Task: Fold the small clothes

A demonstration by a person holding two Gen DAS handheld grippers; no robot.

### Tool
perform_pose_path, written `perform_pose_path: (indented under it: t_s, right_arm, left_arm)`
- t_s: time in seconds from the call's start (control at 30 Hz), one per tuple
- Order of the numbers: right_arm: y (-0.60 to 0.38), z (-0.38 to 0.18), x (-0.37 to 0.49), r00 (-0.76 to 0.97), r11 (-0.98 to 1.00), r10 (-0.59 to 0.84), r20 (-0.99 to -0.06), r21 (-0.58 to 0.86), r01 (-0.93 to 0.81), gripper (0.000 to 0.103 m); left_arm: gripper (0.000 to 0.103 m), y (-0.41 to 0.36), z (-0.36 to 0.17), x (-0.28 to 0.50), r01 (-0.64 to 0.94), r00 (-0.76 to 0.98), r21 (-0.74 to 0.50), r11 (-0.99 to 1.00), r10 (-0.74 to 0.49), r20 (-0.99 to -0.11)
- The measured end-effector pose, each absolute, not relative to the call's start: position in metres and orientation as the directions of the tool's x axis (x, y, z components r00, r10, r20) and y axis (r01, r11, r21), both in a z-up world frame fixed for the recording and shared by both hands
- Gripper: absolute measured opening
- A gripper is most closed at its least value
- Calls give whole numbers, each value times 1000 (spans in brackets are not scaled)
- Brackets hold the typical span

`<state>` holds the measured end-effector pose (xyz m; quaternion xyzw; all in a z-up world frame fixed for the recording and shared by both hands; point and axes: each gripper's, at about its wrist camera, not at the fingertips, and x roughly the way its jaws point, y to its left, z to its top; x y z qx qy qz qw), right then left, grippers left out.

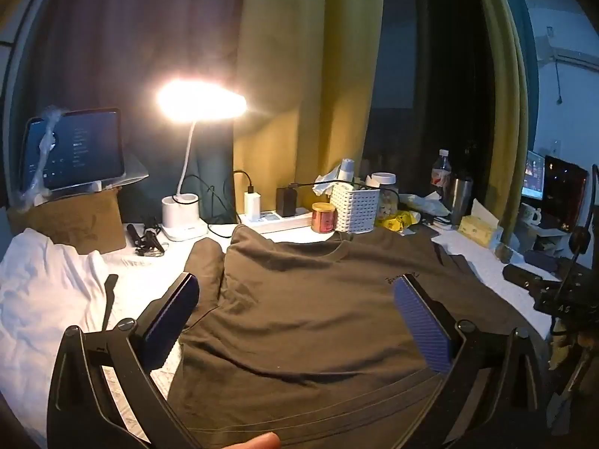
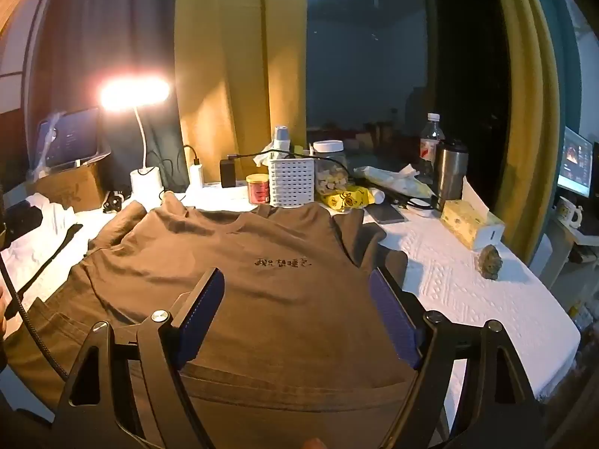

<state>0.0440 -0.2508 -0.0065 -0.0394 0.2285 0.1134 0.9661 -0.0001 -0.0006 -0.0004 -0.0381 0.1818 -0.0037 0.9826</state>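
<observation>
The left gripper (image 1: 295, 321) stands wide open and holds nothing; its two blue ribbed pads (image 1: 421, 327) hang above the cloth with free space between them. The right gripper (image 2: 297, 316) is the same, jaws spread as wide as they go and empty.

Under both lies the brown short-sleeved cotton T-shirt (image 2: 262, 262), spread front side up on the white quilted table cover (image 2: 468, 284). Its hem is at the near edge of the table and its collar points to the far edge. The left gripper is over the left half of the shirt's body and the right one over the right half, below the small dark printed text (image 2: 282, 263).

The risks, as I judge them: the collar lies very close to the white slatted plastic basket (image 2: 291, 183) and the red round tin (image 2: 258, 189) at the far edge, so a fold that pulls the cloth could knock them. The left sleeve (image 1: 206, 265) is already wrinkled, so the fold may come out uneven. A crumpled white cloth (image 1: 41, 292) lies at the left edge, and a pinch there could catch it too.
</observation>
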Motion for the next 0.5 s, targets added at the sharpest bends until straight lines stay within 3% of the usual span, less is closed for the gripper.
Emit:
perform_pose_path:
  t_s: [0.13,0.5]
  right_arm:
    - [-252,-6,46,866,972,192,-461,-33,-233,83]
    - [-253,-5,44,871,973,202,-448,-12,-232,83]
  left_arm:
    - [102,6,4,1,-1,933,-128,992,-45,-357]
    - [102,7,4,-4,-25,945,-129,991,-19,-326]
